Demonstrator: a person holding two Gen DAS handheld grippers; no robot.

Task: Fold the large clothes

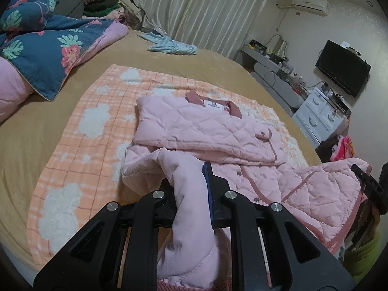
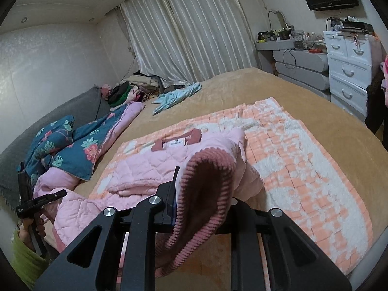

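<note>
tan bed [image 1: 218, 65], checked blanket [image 1: 80, 150], curtains [image 1: 201, 7]

One pink quilted jacket [image 1: 206, 126], one orange checked blanket [image 1: 80, 145], one blue garment [image 1: 173, 46], two tools [image 1: 191, 181].

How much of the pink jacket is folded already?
Part done: one sleeve of the pink jacket already lies folded across its chest, on the orange checked blanket. In hand: the left claw is shut on the jacket's bottom edge, and the right claw is shut on its ribbed hem, both lifting it off the bed. Left: bring that bottom half up toward the collar and smooth it.
</note>
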